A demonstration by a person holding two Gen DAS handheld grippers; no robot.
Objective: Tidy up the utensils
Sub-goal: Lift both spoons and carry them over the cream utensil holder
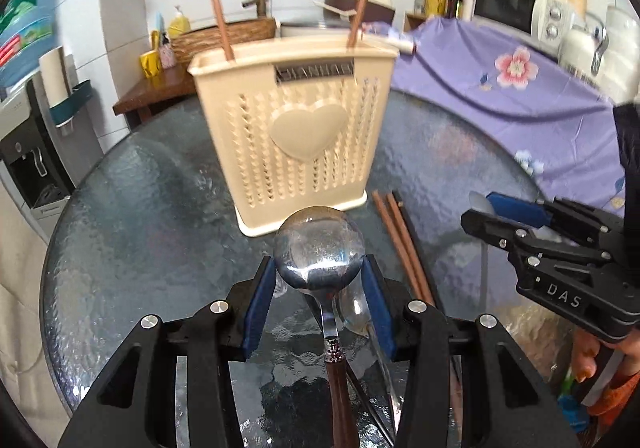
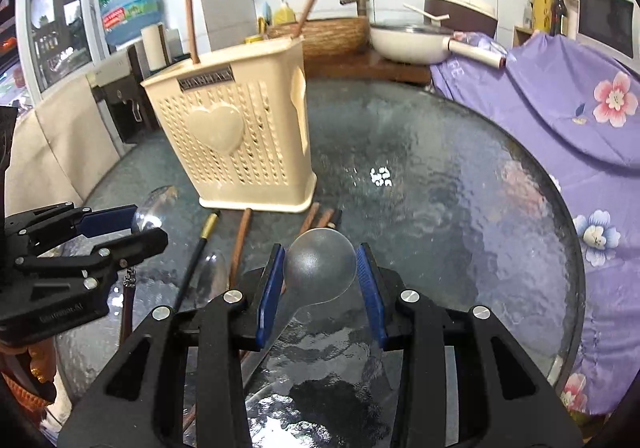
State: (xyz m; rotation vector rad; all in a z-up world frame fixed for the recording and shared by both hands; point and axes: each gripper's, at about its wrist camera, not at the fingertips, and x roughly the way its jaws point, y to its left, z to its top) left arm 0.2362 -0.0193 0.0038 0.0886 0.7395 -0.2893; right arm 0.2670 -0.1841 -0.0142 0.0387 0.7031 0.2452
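Note:
A cream utensil holder (image 1: 296, 128) with a heart on its front stands on the round glass table (image 1: 140, 208), two brown chopsticks (image 1: 218, 12) upright in it. It also shows in the right wrist view (image 2: 232, 136). My left gripper (image 1: 319, 268) is shut on the bowl of a steel spoon with a brown handle (image 1: 320, 244), held above the table in front of the holder. My right gripper (image 2: 320, 268) is shut on the bowl of a second, matte steel spoon (image 2: 320, 264). Loose chopsticks (image 1: 400, 240) and another spoon (image 1: 354, 308) lie on the glass.
A black chopstick with a gold tip (image 2: 200, 248) lies left of the brown ones (image 2: 240, 244). A purple flowered cloth (image 2: 560, 108) covers the right side. A pan (image 2: 408, 40) and wicker basin (image 2: 320, 32) sit behind the table.

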